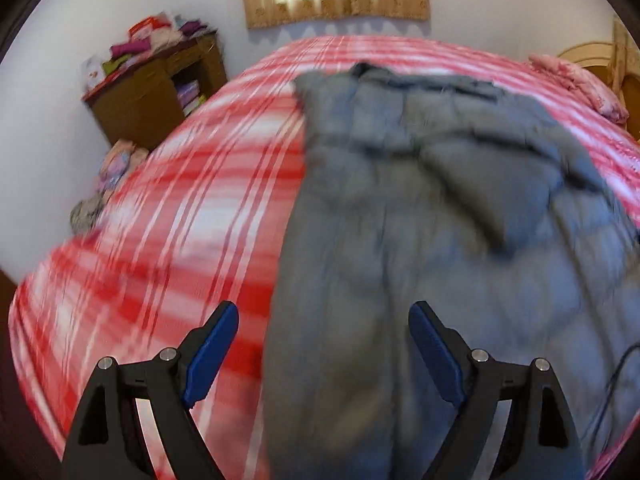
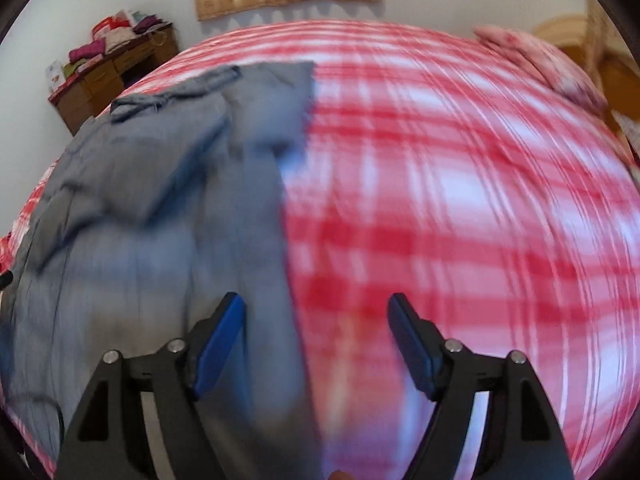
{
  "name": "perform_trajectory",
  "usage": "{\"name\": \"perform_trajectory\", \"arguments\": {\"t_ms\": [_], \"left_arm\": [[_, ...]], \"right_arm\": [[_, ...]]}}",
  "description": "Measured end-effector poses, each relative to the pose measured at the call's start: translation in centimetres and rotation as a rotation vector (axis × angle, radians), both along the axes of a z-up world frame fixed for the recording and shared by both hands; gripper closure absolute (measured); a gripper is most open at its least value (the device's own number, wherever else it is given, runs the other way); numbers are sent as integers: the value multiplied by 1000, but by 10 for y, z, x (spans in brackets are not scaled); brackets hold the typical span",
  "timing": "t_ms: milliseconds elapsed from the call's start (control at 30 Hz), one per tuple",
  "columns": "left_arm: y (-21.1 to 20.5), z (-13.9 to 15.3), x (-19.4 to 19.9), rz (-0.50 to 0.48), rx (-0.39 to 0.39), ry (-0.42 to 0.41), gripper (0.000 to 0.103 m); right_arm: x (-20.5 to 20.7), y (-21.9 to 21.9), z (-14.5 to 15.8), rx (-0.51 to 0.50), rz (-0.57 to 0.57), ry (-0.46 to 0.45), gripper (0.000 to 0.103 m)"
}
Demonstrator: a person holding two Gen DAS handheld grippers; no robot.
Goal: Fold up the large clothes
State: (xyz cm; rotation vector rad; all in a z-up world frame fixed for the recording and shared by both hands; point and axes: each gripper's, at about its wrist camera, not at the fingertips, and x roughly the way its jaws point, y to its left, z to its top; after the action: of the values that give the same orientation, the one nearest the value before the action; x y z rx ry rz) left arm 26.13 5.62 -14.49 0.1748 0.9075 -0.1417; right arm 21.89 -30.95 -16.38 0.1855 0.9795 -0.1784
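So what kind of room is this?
Most likely a bedroom: a wide bed with a red plaid sheet, a pink pillow by the headboard, and a wooden desk piled with folded clothes.

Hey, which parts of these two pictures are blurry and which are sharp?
Left wrist view: the left gripper is sharp, the grey garment and plaid bedspread are smeared by motion. Right wrist view: the right gripper is crisp, the bedspread's stripes streak into arcs; both views bulge from the fisheye.

Grey garment (image 1: 420,220) on a red-and-white plaid bedcover (image 1: 180,208); blue-padded black tongs (image 1: 324,344); brown cabinet (image 1: 140,100).
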Motion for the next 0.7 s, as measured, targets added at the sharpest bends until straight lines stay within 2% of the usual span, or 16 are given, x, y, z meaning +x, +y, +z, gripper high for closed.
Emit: {"name": "perform_trajectory", "arguments": {"t_ms": [33, 167, 267, 333, 367, 400, 433, 467, 500, 533, 567, 700], "left_arm": [[6, -4, -8, 17, -13, 13, 15], [27, -19, -39, 52, -130, 88, 16], [28, -33, -48, 51, -190, 149, 16], [22, -35, -53, 43, -187, 139, 16], [16, -36, -55, 20, -175, 133, 16], [11, -35, -58, -3, -172, 126, 16], [9, -35, -60, -16, -176, 122, 31], [6, -32, -64, -48, -177, 110, 53], [4, -29, -68, -72, -175, 98, 67], [3, -24, -72, -101, -191, 90, 87], [4, -18, -73, -111, -207, 81, 91], [22, 24, -87, -136, -306, -26, 93]], "right_arm": [[-25, -5, -2, 5, -25, 4, 16], [-73, -10, -3, 33, -64, 3, 15], [-81, -1, -3, 47, -44, -16, 16], [-83, 6, -8, 32, -19, -19, 16], [-79, 14, -10, -3, -14, -14, 19], [-82, 16, -12, -10, -6, -16, 27], [-79, 22, -11, -14, 18, -22, 46], [-78, 27, -9, -13, 43, -31, 60], [-77, 30, -6, 14, 71, -41, 89], [-78, 31, -3, 49, 87, -55, 91], [-80, 32, 3, 62, 95, -76, 92], [-94, 23, 39, 114, 106, -211, 95]]}}
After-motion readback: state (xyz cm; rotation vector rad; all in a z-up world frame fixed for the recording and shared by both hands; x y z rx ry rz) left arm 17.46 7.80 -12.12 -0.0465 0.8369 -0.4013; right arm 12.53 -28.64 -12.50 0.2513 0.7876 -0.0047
